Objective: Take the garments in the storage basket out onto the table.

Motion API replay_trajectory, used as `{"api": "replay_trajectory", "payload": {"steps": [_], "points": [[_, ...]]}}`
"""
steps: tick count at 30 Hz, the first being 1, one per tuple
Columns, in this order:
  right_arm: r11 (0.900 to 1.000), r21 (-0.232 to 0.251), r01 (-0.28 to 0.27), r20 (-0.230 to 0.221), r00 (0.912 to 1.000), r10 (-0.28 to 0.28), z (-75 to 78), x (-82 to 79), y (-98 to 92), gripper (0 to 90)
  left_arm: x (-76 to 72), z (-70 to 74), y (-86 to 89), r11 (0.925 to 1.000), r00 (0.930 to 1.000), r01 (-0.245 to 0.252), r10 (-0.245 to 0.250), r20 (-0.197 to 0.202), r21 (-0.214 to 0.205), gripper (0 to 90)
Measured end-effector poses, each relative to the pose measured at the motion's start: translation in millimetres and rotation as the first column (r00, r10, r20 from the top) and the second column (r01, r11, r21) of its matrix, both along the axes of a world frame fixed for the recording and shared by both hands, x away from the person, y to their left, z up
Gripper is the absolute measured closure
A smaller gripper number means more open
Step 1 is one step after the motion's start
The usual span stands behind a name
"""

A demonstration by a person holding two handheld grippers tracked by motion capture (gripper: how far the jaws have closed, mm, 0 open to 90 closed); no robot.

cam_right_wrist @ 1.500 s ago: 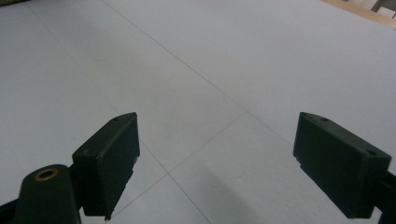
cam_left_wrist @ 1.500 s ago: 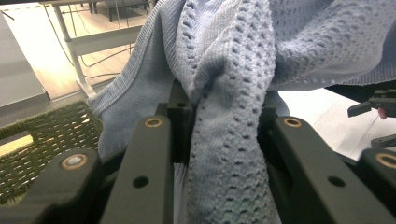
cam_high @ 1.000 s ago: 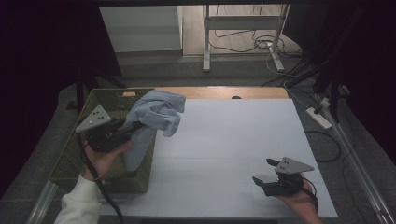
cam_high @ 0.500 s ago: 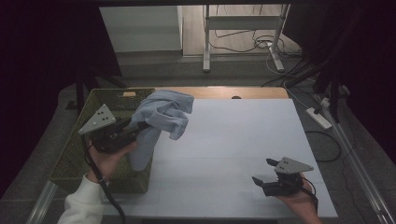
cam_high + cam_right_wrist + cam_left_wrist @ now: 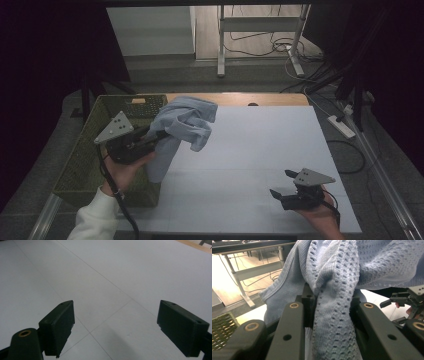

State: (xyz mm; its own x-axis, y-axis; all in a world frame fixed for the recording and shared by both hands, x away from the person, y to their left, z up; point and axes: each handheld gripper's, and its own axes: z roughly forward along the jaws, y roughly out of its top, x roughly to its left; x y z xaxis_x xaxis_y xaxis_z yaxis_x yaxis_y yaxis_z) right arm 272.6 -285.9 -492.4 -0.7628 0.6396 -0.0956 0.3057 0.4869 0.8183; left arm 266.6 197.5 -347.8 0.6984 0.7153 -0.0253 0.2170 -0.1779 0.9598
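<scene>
- I have the left gripper (image 5: 159, 136) clamped on a fold of the light blue knitted sweater (image 5: 186, 122); in the left gripper view the openwork knit (image 5: 337, 290) is bunched tight between the two black jaws.
- The sweater hangs in the air from that grip, above the near right edge of the green woven basket (image 5: 85, 165) and the left margin of the white table top (image 5: 260, 150). One long part dangles down in front of the basket's right wall; I cannot tell if its end touches anything.
- My reading of the step: lifting the garment out of the basket and carrying it across to the table.
- The right gripper (image 5: 284, 184) rests low at the near right of the table, its jaws wide apart with nothing between them, only bare table surface (image 5: 112, 277) ahead.
- Next, I judge, the sweater has to clear the basket rim entirely, then be lowered onto the open white area; the free gripper could take a second corner to spread it.
- The surface is plain white with faint seam lines and a wooden strip (image 5: 240, 98) along the far edge.
- Beyond it the room is dim: a metal table frame (image 5: 260, 35), loose cables (image 5: 280, 47) on the floor and a power strip (image 5: 341, 126) at the right.
</scene>
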Motion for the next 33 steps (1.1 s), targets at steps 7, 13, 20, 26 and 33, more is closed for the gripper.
{"api": "replay_trajectory", "payload": {"steps": [7, 13, 20, 26, 33], "points": [[1.0, -0.002, 0.0, 0.0, 1.0, 0.0, -0.1, 0.0, 0.1, 14.7, 2.5, -1.2, -11.1, 0.9997, 0.9997, 0.023, -0.023, -0.005, 0.008, 70.0], [1.0, -0.002, 0.0, 0.0, 1.0, 0.0, -0.4, 0.1, 0.4, 14.7, 3.6, -3.6, -18.8, 0.9993, 0.9994, 0.035, -0.035, -0.006, 0.009, 70.0], [1.0, -0.002, 0.0, 0.0, 1.0, 0.0, -0.5, 0.2, 0.4, 14.6, 5.0, -5.0, -25.9, 0.9987, 0.9988, 0.049, -0.049, -0.01, 0.014, 70.0], [1.0, -0.003, 0.001, 0.001, 1.0, -0.001, -0.6, 0.5, 0.4, 14.6, 6.5, -6.1, -32.7, 0.9979, 0.998, 0.063, -0.063, -0.013, 0.017, 70.0], [0.9995, 0.03, -0.013, 0.001, 0.9999, 0.013, 3.7, -1.2, 1.4, 14.6, 9.2, -10.6, -39.0, 0.9969, 0.9971, 0.072, -0.072, -0.027, 0.03, 70.0]]}}
